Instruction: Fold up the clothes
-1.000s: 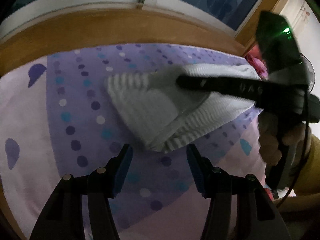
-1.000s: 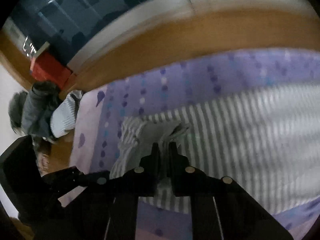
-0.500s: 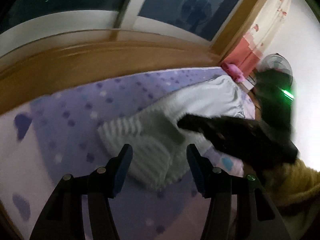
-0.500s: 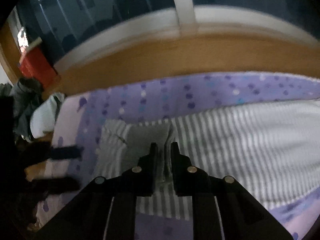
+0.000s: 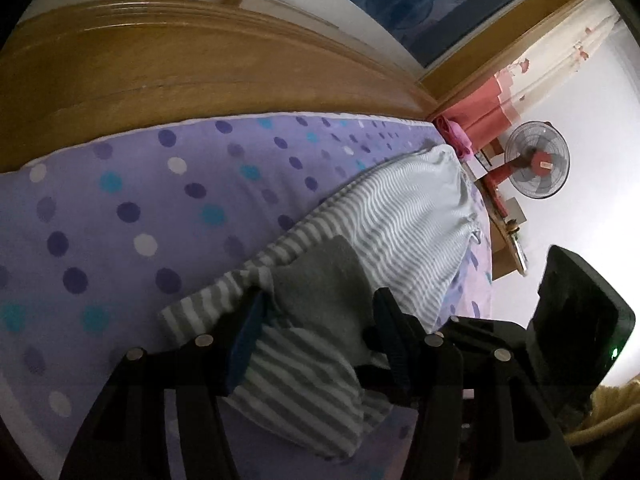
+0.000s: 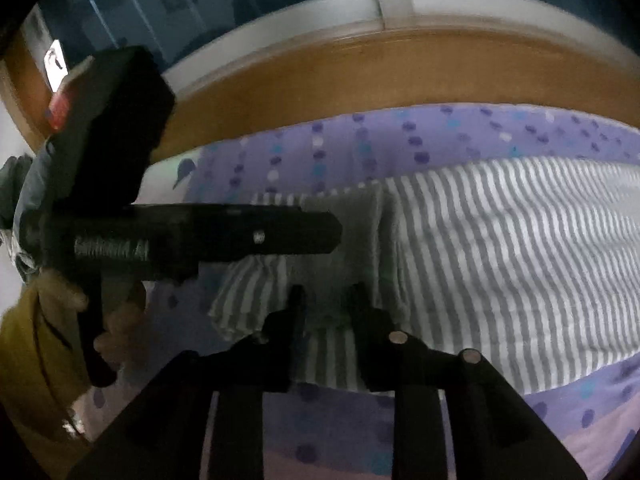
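A grey-and-white striped garment lies along the purple dotted bed sheet, its near end folded over to show a plain grey panel. My left gripper is open, its blue pads either side of that grey panel. In the right wrist view the left gripper reaches in sideways over the same end. My right gripper stands open low over the striped garment, with cloth showing between the fingers. The right gripper's black housing sits at the right of the left wrist view.
A wooden bed frame and a window run along the far side of the bed. A standing fan, red curtain and pink cloth are beyond the bed's far end. A hand in a yellow sleeve holds the left gripper.
The right gripper's fingers have parted and let go of the garment's end. The left gripper has moved in over the folded end and now straddles the grey panel.
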`<action>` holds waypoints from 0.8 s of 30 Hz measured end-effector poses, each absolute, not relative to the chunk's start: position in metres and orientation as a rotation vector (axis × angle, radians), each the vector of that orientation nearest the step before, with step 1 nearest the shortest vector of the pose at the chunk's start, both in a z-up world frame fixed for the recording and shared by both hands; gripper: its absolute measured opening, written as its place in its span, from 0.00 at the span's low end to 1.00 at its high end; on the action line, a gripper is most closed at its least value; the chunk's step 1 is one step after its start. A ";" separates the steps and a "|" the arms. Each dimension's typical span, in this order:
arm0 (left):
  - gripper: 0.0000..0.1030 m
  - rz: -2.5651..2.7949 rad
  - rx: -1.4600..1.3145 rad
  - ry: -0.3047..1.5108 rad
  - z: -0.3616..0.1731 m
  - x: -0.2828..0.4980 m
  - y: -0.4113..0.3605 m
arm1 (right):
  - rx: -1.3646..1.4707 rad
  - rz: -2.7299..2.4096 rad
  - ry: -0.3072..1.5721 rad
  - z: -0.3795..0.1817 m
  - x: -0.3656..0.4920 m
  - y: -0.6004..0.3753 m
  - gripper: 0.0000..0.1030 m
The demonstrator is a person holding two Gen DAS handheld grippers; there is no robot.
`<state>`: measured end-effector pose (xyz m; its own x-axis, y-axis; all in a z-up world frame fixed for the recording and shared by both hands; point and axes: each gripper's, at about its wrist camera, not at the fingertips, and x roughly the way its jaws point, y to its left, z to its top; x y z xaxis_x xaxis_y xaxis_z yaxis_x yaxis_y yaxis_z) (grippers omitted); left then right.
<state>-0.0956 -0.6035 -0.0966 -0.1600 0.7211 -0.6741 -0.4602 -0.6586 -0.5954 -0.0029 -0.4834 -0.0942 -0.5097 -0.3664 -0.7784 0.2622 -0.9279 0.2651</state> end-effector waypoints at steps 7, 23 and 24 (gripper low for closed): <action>0.55 1.905 -1.344 -0.326 -0.095 -0.097 -0.600 | 1.315 -2.372 -0.093 -0.086 0.017 -0.491 0.23; 0.55 1.889 -1.420 -0.303 -0.094 -0.113 -0.598 | 1.332 -2.093 -0.044 -0.101 0.028 -0.546 0.34; 0.55 1.889 -1.417 -0.307 -0.093 -0.112 -0.598 | 1.330 -2.070 -0.035 -0.101 0.031 -0.548 0.34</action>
